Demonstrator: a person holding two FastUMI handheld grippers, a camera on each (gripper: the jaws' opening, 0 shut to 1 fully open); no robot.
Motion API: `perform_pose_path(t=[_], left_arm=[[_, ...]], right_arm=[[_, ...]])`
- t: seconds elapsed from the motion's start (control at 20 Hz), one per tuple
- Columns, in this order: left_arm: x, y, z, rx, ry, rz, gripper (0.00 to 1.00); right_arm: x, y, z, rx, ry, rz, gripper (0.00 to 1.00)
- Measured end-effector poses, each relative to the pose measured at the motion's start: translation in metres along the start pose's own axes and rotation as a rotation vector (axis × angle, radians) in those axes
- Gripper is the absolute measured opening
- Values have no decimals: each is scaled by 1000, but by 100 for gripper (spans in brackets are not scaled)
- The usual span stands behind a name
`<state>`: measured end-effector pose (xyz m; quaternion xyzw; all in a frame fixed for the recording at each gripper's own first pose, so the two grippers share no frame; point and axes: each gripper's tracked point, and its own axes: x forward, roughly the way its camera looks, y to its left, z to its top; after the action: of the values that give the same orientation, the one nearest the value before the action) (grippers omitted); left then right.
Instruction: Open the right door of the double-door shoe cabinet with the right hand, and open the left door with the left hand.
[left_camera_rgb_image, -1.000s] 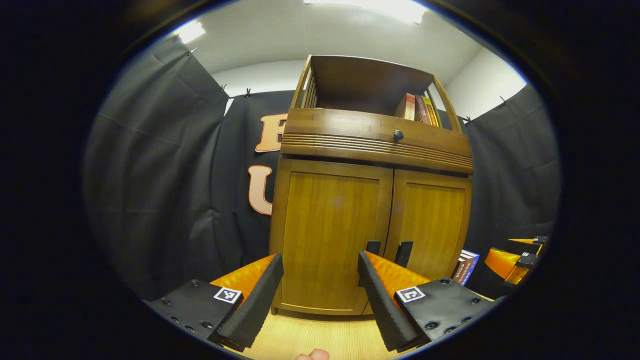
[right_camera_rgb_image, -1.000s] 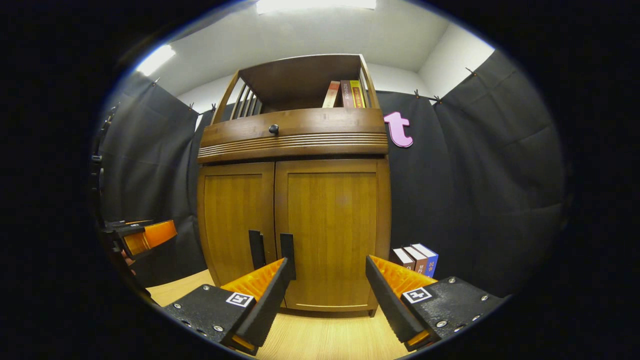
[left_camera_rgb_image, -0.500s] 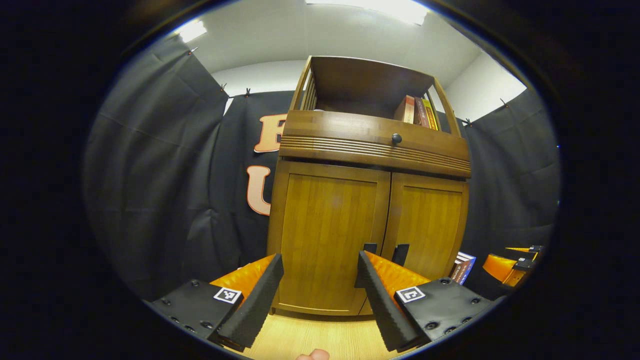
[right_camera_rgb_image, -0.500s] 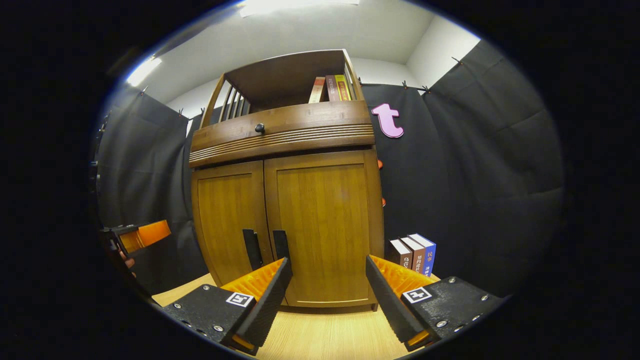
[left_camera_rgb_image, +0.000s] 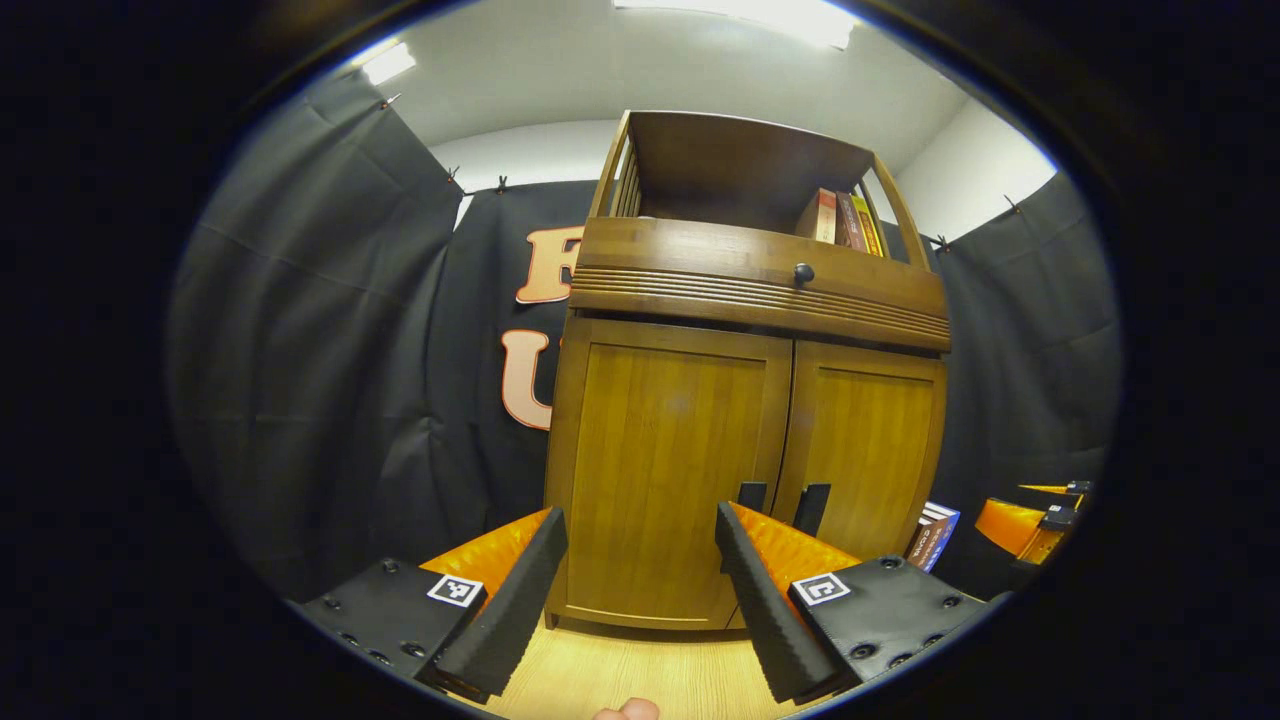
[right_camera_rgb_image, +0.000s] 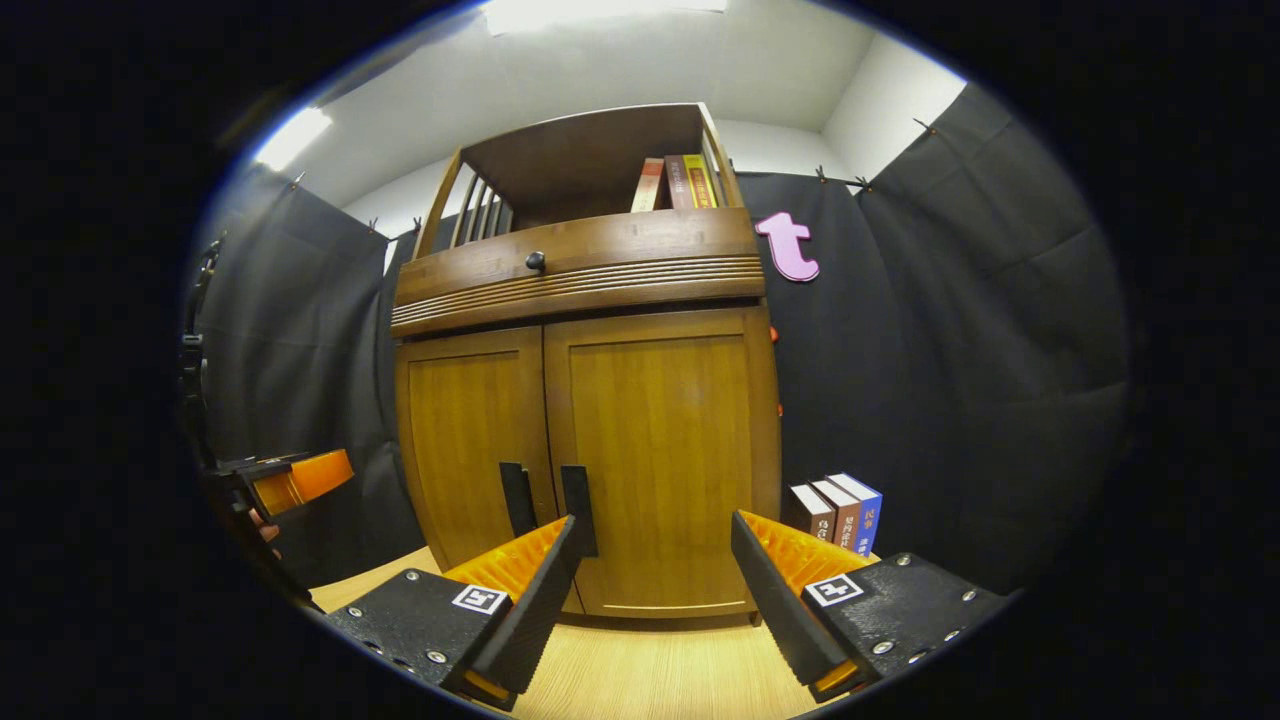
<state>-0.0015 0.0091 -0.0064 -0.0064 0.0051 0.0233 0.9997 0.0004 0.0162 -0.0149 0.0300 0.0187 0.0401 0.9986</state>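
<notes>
wooden floor (right_camera_rgb_image: 640, 680), shut shoe cabinet (right_camera_rgb_image: 640, 460), books (right_camera_rgb_image: 675, 182) on top

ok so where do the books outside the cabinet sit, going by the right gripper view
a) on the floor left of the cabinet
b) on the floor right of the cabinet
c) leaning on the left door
b: the books stand upright on the floor just right of the shoe cabinet, whose doors are both shut.

I see open floor (right_camera_rgb_image: 650, 680) before the closed cabinet doors (right_camera_rgb_image: 660, 460); books (right_camera_rgb_image: 835, 512) stand beside its right edge.
</notes>
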Motion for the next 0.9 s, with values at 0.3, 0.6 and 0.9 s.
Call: perform_pose_path(t=[0.3,0.6,0.9], left_arm=[[-9,15,6,6,-11,19,95],[-20,24,9,22,-11,43,97],[-37,40,5,0,-11,85,96]], right_arm=[[79,41,-7,-19,4,116,93],[162,65,-64,-23,86,107,93],[217,63,-101,-50,118,48,93]])
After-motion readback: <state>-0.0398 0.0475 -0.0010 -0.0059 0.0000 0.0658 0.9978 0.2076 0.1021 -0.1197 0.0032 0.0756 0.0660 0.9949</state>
